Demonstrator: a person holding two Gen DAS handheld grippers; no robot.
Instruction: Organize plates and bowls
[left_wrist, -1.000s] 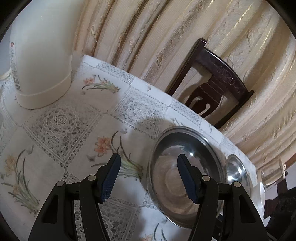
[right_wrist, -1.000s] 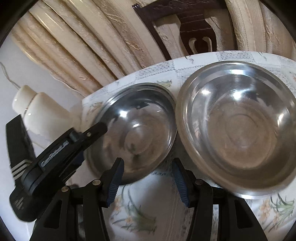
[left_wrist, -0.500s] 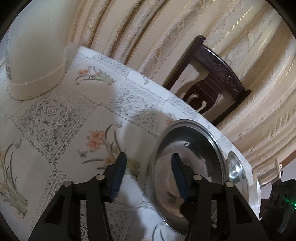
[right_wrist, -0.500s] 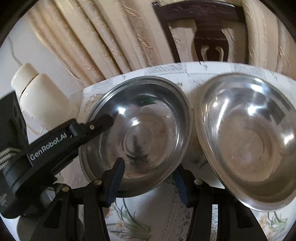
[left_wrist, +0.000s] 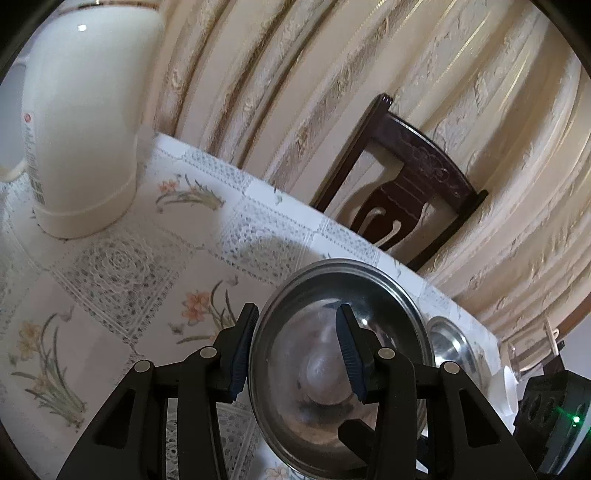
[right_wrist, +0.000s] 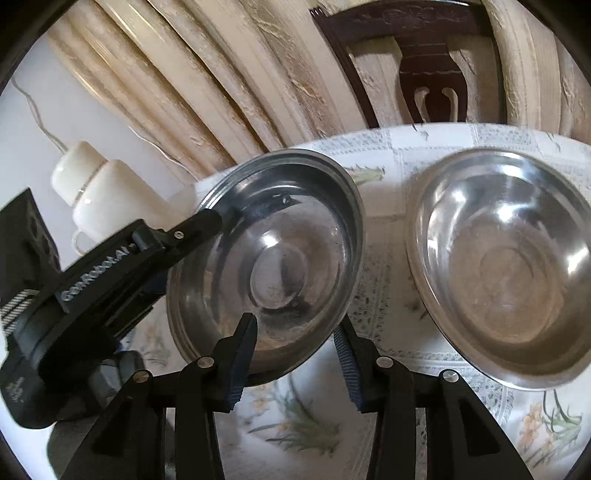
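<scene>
Right wrist view shows two round stainless-steel bowls side by side on the floral, lace-patterned tablecloth: the smaller steel bowl is tilted with its rim raised off the cloth, and the larger steel bowl lies flat just beside it, apart from it. The left gripper has one finger inside the smaller bowl and one outside, straddling the rim; from the left wrist view its blue pads are narrowed around the bowl's wall, so it appears clamped on that bowl, though actual contact of both pads is hard to confirm. The right gripper hangs at the near edge of the same bowl with its jaws spread and nothing between them. A tall cream-white jug stands at the far side of the table, and a dark wooden chair sits behind against beige curtains. By my reading the work is at an early stage: one bowl is being lifted, nothing is yet nested or stacked, and the bowls remain to be put together.
</scene>
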